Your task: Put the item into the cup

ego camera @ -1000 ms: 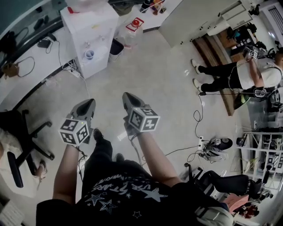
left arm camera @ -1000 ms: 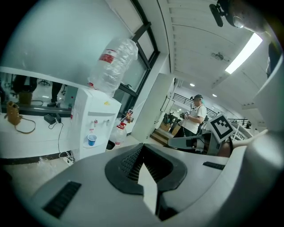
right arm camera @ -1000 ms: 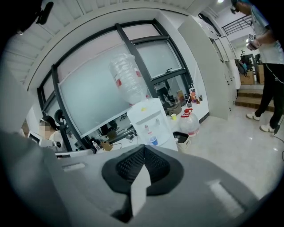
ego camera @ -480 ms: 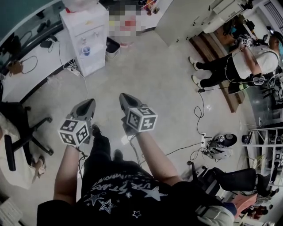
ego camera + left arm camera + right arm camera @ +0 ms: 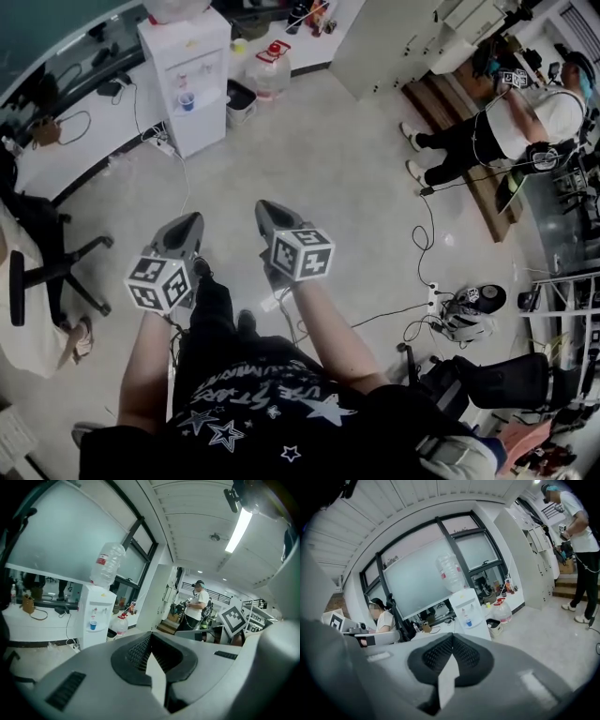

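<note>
— Grey floor [image 5: 356, 169] all round. Where's the item?
— I find none in any view. The only cup I see is a small blue cup [image 5: 187, 100] on the water dispenser [image 5: 192, 66], upper left of the frame. I can't say it's ours.
— Grippers?
— My left gripper [image 5: 190, 221] and right gripper [image 5: 266, 208] sit mid-frame, side by side, each with jaws pressed together on nothing.
— What changed?
— Over the last second, hardly anything: both grippers kept their place and the head view only swung slightly. I'd judge nothing is moving towards a cup
</note>
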{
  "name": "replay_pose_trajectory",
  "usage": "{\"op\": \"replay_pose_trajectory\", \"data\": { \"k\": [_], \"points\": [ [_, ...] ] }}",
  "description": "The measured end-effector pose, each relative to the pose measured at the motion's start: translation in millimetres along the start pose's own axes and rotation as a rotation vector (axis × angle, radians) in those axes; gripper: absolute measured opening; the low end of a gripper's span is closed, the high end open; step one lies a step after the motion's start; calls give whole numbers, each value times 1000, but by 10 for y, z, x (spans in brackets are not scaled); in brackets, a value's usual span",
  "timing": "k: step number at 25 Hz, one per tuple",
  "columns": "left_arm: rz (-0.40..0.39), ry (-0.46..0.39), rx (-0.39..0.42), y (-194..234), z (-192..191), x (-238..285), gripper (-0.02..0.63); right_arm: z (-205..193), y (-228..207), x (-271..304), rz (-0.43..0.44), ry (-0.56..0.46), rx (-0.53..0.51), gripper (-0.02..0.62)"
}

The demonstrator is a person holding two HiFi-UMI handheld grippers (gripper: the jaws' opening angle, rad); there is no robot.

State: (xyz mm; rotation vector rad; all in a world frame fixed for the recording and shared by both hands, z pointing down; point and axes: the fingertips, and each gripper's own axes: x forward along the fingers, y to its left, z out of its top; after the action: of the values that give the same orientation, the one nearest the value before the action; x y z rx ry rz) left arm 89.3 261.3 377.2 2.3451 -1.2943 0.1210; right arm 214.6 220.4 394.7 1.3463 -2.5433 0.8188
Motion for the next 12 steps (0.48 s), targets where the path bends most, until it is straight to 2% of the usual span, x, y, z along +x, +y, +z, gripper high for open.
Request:
{"op": "replay_pose_trajectory", "data": {
  "k": [12],
  "points": [
    [26, -45, 45, -370, 43, -218, 6, -83, 179, -393, 41, -2, -33, 0]
  ]
}}
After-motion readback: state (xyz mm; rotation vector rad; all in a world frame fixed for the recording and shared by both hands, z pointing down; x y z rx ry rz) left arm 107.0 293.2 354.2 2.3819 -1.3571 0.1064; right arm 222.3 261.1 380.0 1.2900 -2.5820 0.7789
